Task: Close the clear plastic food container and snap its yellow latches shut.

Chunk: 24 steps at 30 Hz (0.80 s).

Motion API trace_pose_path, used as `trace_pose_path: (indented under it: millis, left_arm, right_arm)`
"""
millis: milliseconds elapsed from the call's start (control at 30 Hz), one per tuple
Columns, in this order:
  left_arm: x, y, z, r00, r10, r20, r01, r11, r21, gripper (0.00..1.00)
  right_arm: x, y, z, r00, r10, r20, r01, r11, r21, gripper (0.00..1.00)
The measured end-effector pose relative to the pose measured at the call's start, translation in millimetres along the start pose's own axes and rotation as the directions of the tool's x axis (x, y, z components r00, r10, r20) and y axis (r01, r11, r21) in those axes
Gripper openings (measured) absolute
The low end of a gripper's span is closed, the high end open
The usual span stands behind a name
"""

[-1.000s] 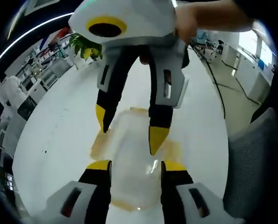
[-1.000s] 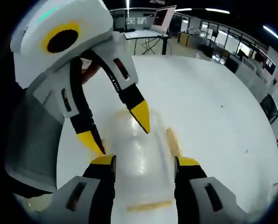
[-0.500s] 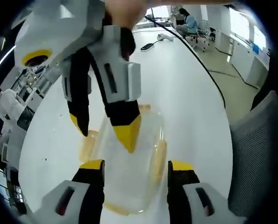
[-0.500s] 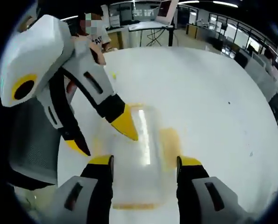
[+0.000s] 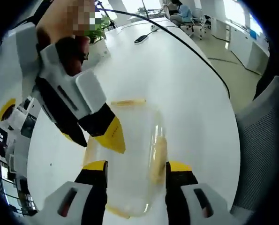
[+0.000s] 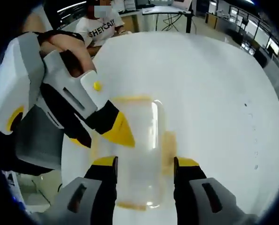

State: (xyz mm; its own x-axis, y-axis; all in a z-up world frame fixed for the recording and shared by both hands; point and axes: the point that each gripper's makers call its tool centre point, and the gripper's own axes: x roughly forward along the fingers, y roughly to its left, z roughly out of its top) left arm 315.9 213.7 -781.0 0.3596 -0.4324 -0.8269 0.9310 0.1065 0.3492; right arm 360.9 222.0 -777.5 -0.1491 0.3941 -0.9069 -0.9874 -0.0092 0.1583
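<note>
Yellow-tipped black jaws of the left gripper (image 5: 131, 169) rise spread apart in the left gripper view, one on either side of the near end of the clear plastic container (image 5: 130, 159), with nothing pinched between them. The container lies on the white table (image 5: 186, 93), lid on top, and its yellow latches (image 5: 158, 154) show along its long sides and at both ends; whether they are snapped down cannot be told. Just beyond the container's near left edge, the right gripper (image 5: 94, 136) comes in from the left, its yellow tip at the container's left rim. Whether that tip touches the lid cannot be told. Farther out past the container, a black cable (image 5: 191, 51) runs across the table, and a green plant (image 5: 99, 33) stands at its far edge.

In the right gripper view, the right gripper (image 6: 144, 171) likewise has its jaws spread to either side of the container (image 6: 134, 150), gripping nothing. The left gripper (image 6: 101, 133) reaches in from the left, held by a hand (image 6: 59, 51), its yellow tip over the container's left side. Beyond the container, at the table's (image 6: 200, 84) far edge, a person in a white shirt (image 6: 101, 28) sits.
</note>
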Motion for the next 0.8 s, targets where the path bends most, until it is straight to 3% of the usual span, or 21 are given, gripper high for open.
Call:
trace_pose_path:
  millis: [267, 500, 800]
  left_arm:
    - [1.5, -1.4, -2.0, 0.999, 0.034, -0.021, -0.033, 0.998, 0.053, 0.45]
    - [2.6, -0.4, -3.3, 0.998, 0.061, -0.035, -0.059, 0.997, 0.054, 0.44]
    - [3.8, -0.2, -3.7, 0.997, 0.058, -0.047, -0.056, 0.997, 0.049, 0.43]
  right_arm:
    - [1.6, 0.4, -1.8, 0.998, 0.048, -0.027, -0.048, 0.999, 0.019, 0.43]
    - [5.5, 1.8, -1.4, 0.988, 0.064, -0.137, -0.063, 0.998, 0.012, 0.42]
    - [7.0, 2.1, -2.4, 0.978, 0.076, -0.195, -0.078, 0.997, -0.006, 0.39]
